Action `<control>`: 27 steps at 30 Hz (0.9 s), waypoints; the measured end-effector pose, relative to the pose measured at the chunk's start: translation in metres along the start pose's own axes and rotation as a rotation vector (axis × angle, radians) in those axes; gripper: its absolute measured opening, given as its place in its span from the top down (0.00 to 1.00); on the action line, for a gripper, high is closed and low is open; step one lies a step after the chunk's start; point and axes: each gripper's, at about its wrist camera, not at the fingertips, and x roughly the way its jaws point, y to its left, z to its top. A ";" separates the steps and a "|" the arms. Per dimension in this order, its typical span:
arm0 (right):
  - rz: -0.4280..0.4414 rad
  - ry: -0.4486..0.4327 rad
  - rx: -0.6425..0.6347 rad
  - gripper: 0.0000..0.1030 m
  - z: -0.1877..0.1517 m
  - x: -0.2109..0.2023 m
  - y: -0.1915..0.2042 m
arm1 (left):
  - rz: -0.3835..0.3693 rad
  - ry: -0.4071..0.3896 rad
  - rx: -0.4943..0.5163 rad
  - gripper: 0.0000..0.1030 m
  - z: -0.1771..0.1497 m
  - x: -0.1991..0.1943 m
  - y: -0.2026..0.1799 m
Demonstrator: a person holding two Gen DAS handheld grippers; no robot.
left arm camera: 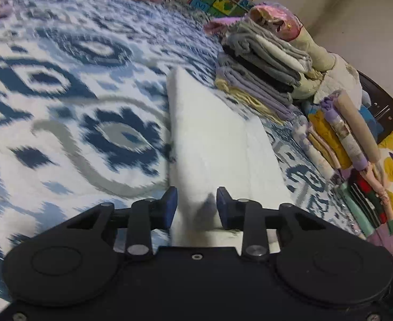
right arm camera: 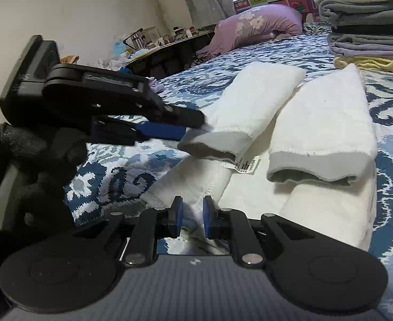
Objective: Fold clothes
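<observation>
From my right wrist camera, the right gripper [right arm camera: 192, 220] sits nearest, its blue-padded fingers a little apart with a seamed edge of the white cotton garment [right arm camera: 316, 208] lying between them; I cannot tell whether the pads actually pinch it. That garment lies flat on the blue-and-white patterned bedspread [right arm camera: 391, 214], both its sleeves folded inward, a small printed label [right arm camera: 245, 165] showing between them. Just left of the garment, the left gripper [right arm camera: 193, 125], held by a black-gloved hand [right arm camera: 27, 165], has the cuff of the left sleeve between its fingers. My left wrist camera shows those fingers spread, with white cloth bunched in the gap. Beyond the garment, at its far right, stands a stack of folded grey, black, lilac and yellow clothes [right arm camera: 367, 32]. Farther still, left of the stack, lies a purple floral pillow [right arm camera: 260, 24].
</observation>
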 end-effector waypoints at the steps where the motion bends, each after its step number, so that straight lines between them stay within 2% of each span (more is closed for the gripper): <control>1: -0.001 0.000 0.000 0.85 0.000 0.000 0.000 | 0.003 -0.015 -0.004 0.70 0.003 -0.002 0.003; 5: -0.005 0.000 -0.004 0.85 -0.003 0.000 0.001 | -0.035 -0.025 -0.067 0.70 0.015 0.012 0.018; 7: -0.007 -0.001 -0.005 0.85 -0.004 -0.001 0.001 | -0.070 0.026 -0.086 0.72 0.014 0.030 0.020; 8: -0.009 -0.002 -0.007 0.85 -0.004 -0.001 0.002 | -0.084 0.045 -0.098 0.77 0.012 0.034 0.020; 9: -0.010 -0.004 -0.010 0.85 -0.004 -0.001 0.002 | -0.092 0.043 -0.106 0.88 0.010 0.035 0.019; 10: -0.012 -0.005 -0.012 0.85 -0.004 -0.001 0.002 | -0.101 0.041 -0.115 0.92 0.009 0.035 0.019; 11: -0.014 -0.006 -0.014 0.85 -0.005 0.000 0.003 | -0.130 0.038 -0.145 0.93 0.008 0.034 0.020; 14: -0.019 -0.010 -0.021 0.85 -0.005 0.000 0.004 | -0.355 0.020 -0.373 0.93 0.009 0.029 0.035; 15: -0.021 -0.011 -0.023 0.85 -0.005 0.000 0.004 | -0.408 0.020 -0.429 0.93 0.008 0.028 0.039; 17: -0.024 -0.014 -0.028 0.85 -0.006 0.000 0.005 | -0.404 0.054 -0.455 0.93 0.004 0.033 0.042; 19: -0.028 -0.016 -0.032 0.84 -0.006 0.000 0.005 | -0.337 0.092 -0.456 0.93 -0.001 0.041 0.047; 22: -0.032 -0.020 -0.039 0.84 -0.007 0.001 0.006 | -0.282 0.054 -0.390 0.89 0.007 0.035 0.044; 23: -0.035 -0.021 -0.040 0.85 -0.007 0.001 0.006 | -0.263 0.041 -0.369 0.86 0.009 0.034 0.044; 25: -0.041 -0.022 -0.042 0.84 -0.006 0.001 0.007 | -0.226 0.016 -0.325 0.57 0.015 0.030 0.042; 27: -0.046 -0.023 -0.044 0.84 -0.006 0.001 0.007 | -0.190 -0.009 -0.282 0.54 0.020 0.026 0.040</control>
